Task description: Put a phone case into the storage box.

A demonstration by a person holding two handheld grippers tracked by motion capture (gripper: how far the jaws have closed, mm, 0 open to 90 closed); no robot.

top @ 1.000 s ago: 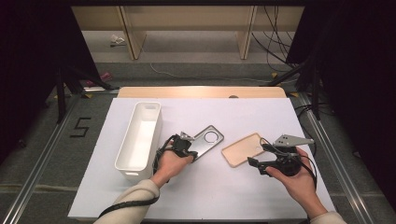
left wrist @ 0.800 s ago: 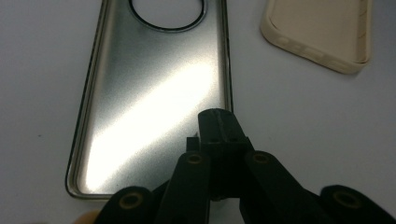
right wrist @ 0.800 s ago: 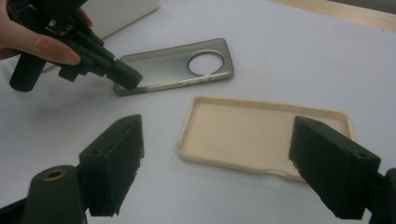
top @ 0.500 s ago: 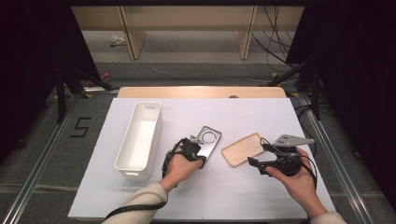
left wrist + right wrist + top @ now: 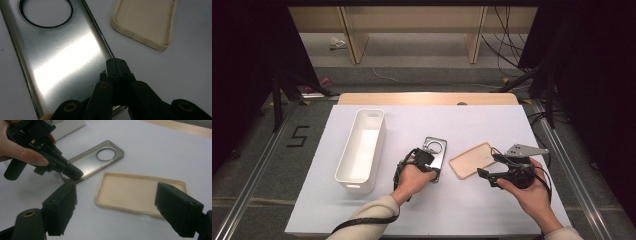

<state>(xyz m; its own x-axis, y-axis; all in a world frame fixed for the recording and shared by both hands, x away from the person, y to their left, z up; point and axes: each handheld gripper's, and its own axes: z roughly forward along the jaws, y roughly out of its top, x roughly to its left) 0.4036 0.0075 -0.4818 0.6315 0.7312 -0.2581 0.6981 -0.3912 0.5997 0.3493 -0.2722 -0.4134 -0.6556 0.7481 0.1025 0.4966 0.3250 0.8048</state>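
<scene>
Fingers of the left gripper [image 5: 116, 65] are pressed together on the near right edge of the metal case [image 5: 57, 57], pinching its rim; in the right gripper view that same closed tip sits on the case's near corner [image 5: 72, 173]. Fingers of the right gripper [image 5: 117, 202] stand spread wide, one to each side of the near end of the beige case [image 5: 140, 192], with clear space between each pad and the case, so nothing is gripped there.

Two phone cases lie on the white table [image 5: 492, 125]. One is the shiny metal case [image 5: 434, 152], flat, with one round cutout at its far end. The other is the beige case [image 5: 472, 159], hollow side up, just right of the metal one and apart from it, with a strip of bare table between them.

One white bin [image 5: 362, 150] stands lengthwise at the left of the table, near the metal case but not touching it.

Two hands work here, each holding one gripper: the left hand [image 5: 412, 177] at the near end of the metal case, the right hand [image 5: 524, 187] at the near right of the beige case.
</scene>
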